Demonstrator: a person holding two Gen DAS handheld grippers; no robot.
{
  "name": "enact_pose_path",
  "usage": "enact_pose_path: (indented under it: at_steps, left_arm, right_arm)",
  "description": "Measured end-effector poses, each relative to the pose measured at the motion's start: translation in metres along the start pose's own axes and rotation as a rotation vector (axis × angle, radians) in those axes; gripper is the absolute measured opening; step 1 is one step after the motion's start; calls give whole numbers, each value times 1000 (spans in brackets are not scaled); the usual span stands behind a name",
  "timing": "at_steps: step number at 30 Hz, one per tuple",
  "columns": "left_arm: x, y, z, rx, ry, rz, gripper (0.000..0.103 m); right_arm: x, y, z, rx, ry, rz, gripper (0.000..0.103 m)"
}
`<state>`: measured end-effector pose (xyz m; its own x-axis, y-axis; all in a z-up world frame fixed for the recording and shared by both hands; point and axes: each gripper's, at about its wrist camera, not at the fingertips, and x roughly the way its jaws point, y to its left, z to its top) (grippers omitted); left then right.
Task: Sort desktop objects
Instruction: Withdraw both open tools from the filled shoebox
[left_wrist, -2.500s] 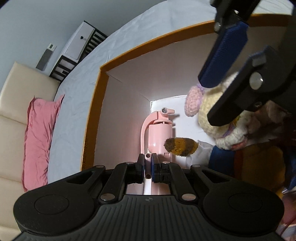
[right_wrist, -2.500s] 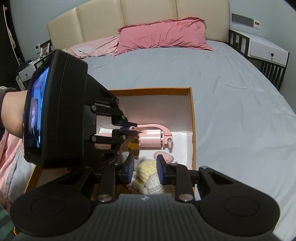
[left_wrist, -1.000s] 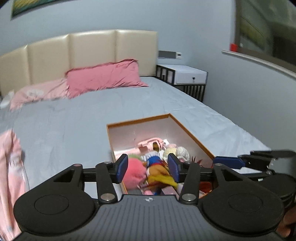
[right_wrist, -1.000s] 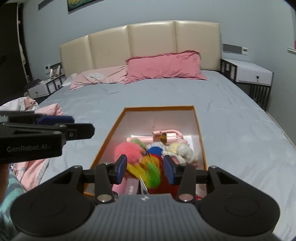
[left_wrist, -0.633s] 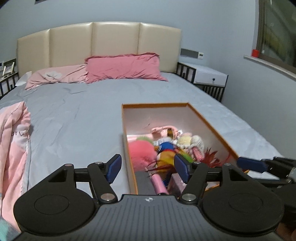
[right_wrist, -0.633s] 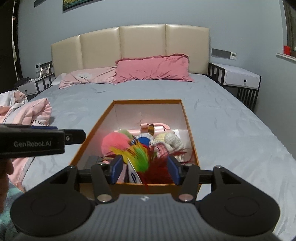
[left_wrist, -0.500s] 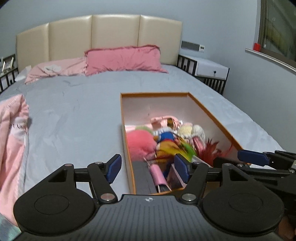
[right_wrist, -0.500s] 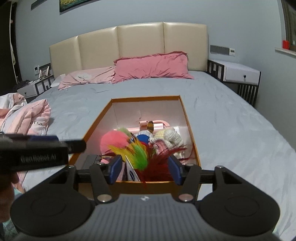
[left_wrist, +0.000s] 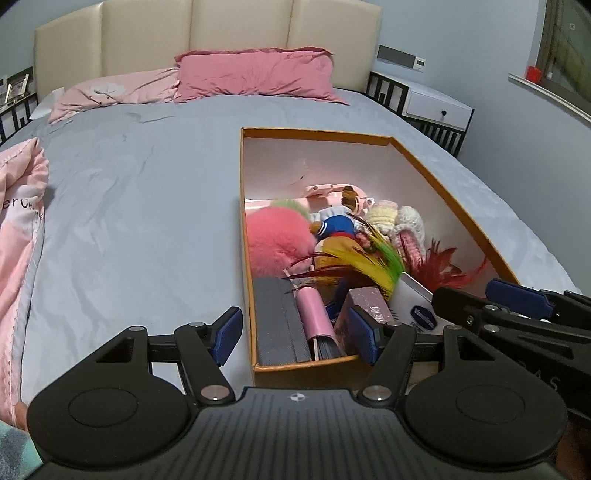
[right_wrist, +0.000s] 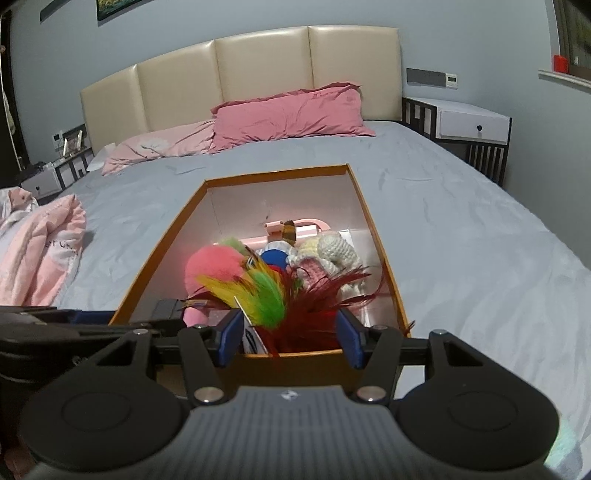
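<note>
An orange-rimmed cardboard box (left_wrist: 436, 177) (right_wrist: 373, 221) lies on the grey bed. It holds a pink fluffy ball (left_wrist: 277, 240) (right_wrist: 214, 269), a doll in blue (left_wrist: 336, 225), crocheted toys (left_wrist: 402, 225) (right_wrist: 332, 254), coloured feathers (left_wrist: 369, 262) (right_wrist: 258, 291), a pink water bottle (left_wrist: 332, 190) at the far end, a dark flat case (left_wrist: 277, 321) and a pink tube (left_wrist: 314, 310). My left gripper (left_wrist: 295, 334) is open and empty above the box's near end. My right gripper (right_wrist: 288, 341) is open and empty there too; it shows in the left view (left_wrist: 517, 299).
The grey bed sheet (left_wrist: 140, 206) spreads around the box. Pink pillows (left_wrist: 255, 74) lie by the beige headboard. A pink blanket (left_wrist: 18, 206) (right_wrist: 40, 243) is bunched at the left. A white nightstand (right_wrist: 472, 125) stands at the right.
Both grippers have pulled up and back out of the box. The left one has let go of the pink bottle and opened. Both now hover at the box's near end.
</note>
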<state>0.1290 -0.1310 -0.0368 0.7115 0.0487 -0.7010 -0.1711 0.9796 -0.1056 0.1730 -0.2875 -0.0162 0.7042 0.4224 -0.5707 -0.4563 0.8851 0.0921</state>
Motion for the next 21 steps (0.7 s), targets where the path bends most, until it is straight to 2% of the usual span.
enact_pose_path:
  at_steps: [17, 21]
  left_arm:
    - [3, 0, 1, -8, 14, 26, 75]
    - [5, 4, 2, -45, 30, 16, 75]
  right_arm:
    - [3, 3, 0, -13, 14, -1, 58]
    - [3, 4, 0, -16, 15, -2, 59]
